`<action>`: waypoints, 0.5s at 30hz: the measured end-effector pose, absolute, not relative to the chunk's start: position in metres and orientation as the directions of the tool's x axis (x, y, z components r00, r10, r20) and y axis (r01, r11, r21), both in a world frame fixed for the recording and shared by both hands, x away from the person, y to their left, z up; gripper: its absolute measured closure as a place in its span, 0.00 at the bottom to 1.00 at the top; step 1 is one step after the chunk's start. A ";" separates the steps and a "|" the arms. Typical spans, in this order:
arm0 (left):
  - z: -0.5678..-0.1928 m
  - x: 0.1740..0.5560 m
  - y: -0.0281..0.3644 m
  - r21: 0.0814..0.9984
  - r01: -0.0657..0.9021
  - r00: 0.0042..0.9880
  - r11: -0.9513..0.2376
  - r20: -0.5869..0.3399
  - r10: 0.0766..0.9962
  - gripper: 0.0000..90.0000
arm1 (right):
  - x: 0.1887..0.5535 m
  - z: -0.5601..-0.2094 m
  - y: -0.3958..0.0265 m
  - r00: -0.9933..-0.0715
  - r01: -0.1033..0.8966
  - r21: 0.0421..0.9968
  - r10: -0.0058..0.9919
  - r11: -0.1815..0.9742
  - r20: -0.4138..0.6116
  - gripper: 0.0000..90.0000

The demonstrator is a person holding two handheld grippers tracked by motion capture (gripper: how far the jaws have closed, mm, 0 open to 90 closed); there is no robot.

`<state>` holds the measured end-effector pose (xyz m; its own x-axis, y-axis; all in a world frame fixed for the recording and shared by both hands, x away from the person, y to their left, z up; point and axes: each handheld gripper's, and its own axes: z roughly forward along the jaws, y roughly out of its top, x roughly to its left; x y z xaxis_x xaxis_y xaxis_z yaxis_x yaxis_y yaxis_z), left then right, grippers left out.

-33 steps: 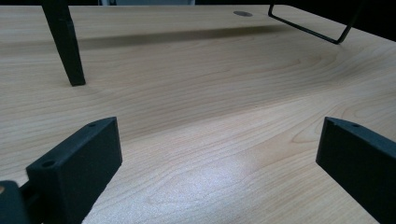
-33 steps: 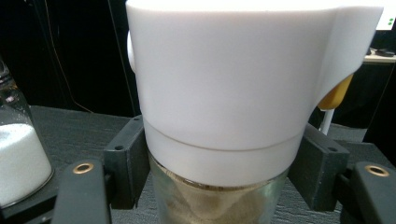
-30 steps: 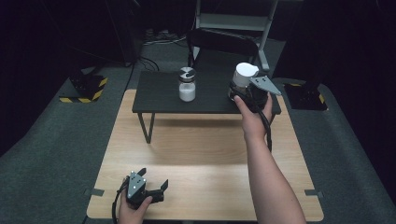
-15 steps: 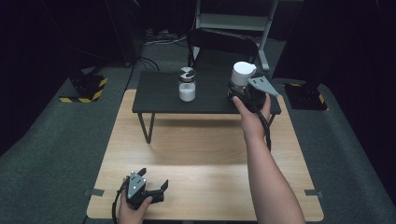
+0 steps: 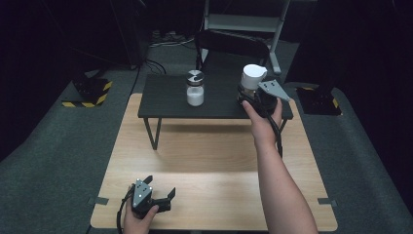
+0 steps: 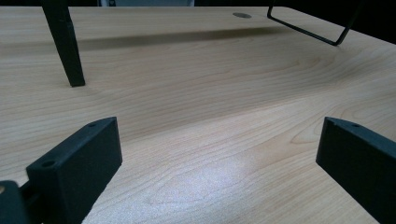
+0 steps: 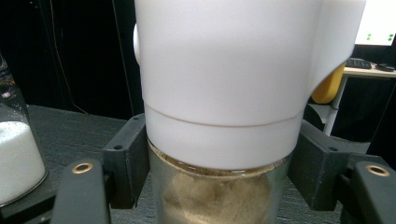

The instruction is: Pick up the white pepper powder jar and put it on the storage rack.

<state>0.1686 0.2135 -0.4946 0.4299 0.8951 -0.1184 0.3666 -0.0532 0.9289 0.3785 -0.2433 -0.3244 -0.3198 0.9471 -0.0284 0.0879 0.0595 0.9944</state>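
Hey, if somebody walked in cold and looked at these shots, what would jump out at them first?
Probably the right gripper, shut on a glass jar with a big white lid and brownish powder inside, at the right end of the small black table. Next, the jar of white powder standing alone mid-table. The left gripper rests open on the wooden tabletop, near its front edge.

A: Where does everything sit?
B: A small raised shelf stands on the far half of the wooden table. On it, a salt jar sits left, a white-lidded jar right.
A: And nearer?
B: The left gripper rests at the table's near-left edge.
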 end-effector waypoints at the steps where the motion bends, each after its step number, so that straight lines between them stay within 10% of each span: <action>1: -0.495 0.169 0.213 0.929 0.366 0.429 -0.052 -0.119 0.895 0.01 | 0.379 -0.324 -0.243 -0.320 0.089 0.994 0.947 0.059 -0.027 0.34; 15: -0.494 0.169 0.214 0.928 0.369 0.433 -0.055 -0.119 0.893 0.01 | 0.380 -0.323 -0.244 -0.322 0.109 0.993 0.947 0.042 -0.005 0.00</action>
